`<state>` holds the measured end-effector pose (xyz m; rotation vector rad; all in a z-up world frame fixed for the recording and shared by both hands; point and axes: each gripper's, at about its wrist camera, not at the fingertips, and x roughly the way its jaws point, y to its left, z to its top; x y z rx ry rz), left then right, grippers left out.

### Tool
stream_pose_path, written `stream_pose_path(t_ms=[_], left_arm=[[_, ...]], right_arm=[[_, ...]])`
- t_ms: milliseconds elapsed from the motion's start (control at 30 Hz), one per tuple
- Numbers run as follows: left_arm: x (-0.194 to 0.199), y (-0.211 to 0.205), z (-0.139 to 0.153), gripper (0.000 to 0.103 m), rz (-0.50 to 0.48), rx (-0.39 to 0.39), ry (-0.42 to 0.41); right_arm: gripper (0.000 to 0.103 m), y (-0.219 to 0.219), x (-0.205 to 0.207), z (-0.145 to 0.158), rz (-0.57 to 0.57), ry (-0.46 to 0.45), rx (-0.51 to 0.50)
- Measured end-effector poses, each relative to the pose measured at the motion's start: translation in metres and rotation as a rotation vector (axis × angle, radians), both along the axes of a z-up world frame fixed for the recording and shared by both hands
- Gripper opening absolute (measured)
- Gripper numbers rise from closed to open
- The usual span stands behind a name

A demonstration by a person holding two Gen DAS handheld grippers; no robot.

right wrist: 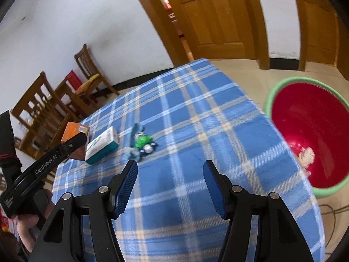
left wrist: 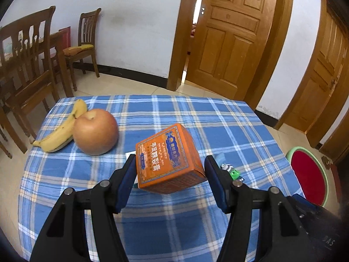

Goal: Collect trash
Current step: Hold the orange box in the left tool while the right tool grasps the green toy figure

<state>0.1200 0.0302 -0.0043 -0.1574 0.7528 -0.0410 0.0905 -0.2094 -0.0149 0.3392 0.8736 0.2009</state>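
An orange box (left wrist: 168,159) stands tilted on the blue plaid tablecloth (left wrist: 196,118), between the open fingers of my left gripper (left wrist: 170,170); the left pad is close to it, the right pad apart. It also shows in the right wrist view (right wrist: 75,135), beside a white-and-teal box (right wrist: 102,146). A crumpled green and blue wrapper (right wrist: 141,144) lies mid-table, also in the left wrist view (left wrist: 231,170). My right gripper (right wrist: 170,174) is open and empty above the cloth. A red basin with a green rim (right wrist: 305,131) stands on the floor to the right, holding some trash.
A banana (left wrist: 63,128) and an apple (left wrist: 96,132) lie at the table's far left. Wooden chairs (left wrist: 26,65) stand beyond the left edge. Wooden doors (left wrist: 229,32) are behind the table. The basin also shows in the left wrist view (left wrist: 309,174).
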Motion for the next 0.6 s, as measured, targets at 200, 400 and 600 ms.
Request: stream_pose_path(t_ms=[200, 400, 600], left_arm=[[0.000, 0.017, -0.004, 0.063, 0.057, -0.002, -0.007], [0.001, 0.025, -0.007, 0.063, 0.075, -0.026, 0.001], [0.000, 0.025, -0.008, 0.063, 0.074, -0.024, 0.002]], right_arm=[[0.064, 0.026, 0.025, -0.009, 0.047, 0.009, -0.032], [0.064, 0.040, 0.049, -0.017, 0.081, 0.007, -0.082], [0.048, 0.052, 0.066, -0.026, 0.131, 0.021, -0.107]])
